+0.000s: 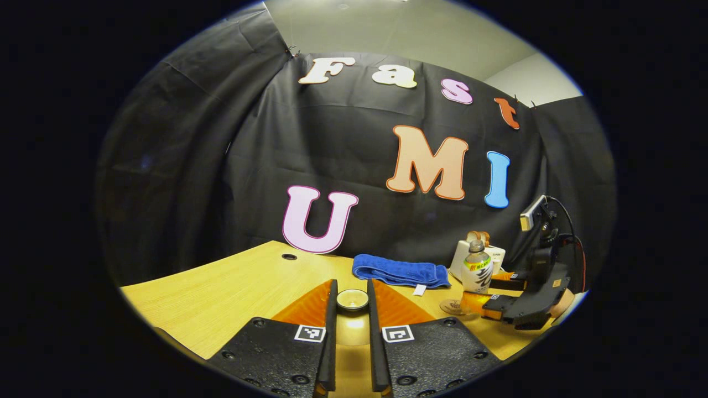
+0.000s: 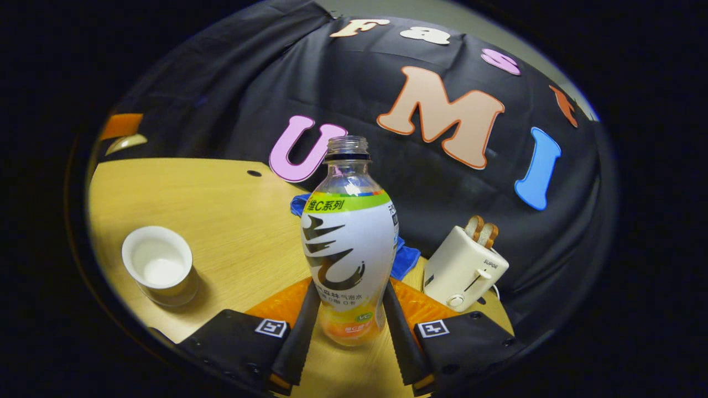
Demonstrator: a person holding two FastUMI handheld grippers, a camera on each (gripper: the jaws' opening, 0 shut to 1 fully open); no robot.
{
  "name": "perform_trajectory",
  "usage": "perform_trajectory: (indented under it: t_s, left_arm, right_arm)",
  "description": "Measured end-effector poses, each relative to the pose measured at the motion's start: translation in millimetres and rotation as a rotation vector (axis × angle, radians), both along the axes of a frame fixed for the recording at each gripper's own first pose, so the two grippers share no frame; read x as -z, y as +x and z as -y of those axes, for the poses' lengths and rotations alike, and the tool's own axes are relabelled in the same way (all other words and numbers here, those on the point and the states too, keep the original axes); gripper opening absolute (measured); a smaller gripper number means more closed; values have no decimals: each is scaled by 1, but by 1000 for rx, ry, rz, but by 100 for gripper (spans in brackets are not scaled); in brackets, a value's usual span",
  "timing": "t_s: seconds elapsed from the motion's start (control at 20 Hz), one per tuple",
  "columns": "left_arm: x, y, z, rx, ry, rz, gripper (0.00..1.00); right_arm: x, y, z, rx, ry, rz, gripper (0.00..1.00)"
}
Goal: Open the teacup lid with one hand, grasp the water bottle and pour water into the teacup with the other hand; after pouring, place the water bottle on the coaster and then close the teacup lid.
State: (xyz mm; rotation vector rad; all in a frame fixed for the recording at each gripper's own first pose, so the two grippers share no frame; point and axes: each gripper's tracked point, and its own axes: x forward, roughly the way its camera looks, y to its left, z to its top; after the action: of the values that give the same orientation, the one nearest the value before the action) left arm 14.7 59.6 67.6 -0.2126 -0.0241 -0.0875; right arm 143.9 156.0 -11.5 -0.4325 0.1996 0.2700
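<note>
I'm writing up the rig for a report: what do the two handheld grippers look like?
Each gripper has a black, bolted body with a small square black-and-white marker on either side and ribbed orange wedges leading into two long narrow fingers. This shows on the left gripper and on the right gripper. Seen from the left gripper view, the right one carries a small camera on a black mount with black cables.

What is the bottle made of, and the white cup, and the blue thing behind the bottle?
The bottle looks like clear plastic: you can see through its neck, and a printed wrap covers its middle. The white cup seems glazed ceramic, smooth with a soft shine, though hard plastic is possible. The blue thing is a towel, soft fuzzy cloth, folded with a small tag.
</note>
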Motion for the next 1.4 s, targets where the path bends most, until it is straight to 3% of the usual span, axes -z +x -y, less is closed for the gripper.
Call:
perform_trajectory:
  t_s: [0.4,0.45,0.7,1.15,1.3,1.4]
  left_arm:
    - [-1,0,1,15,0,3,22]
    - [0,0,2,17,0,3,22]
    - [0,0,3,28,-3,4,22]
    - [7,3,12,43,-16,-11,23]
    - [8,3,15,49,-23,-16,22]
    - [9,2,19,55,-26,-18,23]
  right_arm:
    - [1,40,15,96,254,-27,68]
    - [3,44,18,109,274,-33,72]
    - [20,56,21,145,347,-52,68]
    - [28,54,29,189,407,-70,71]
    - [28,53,30,188,422,-73,77]
    - [26,50,31,183,425,-68,88]
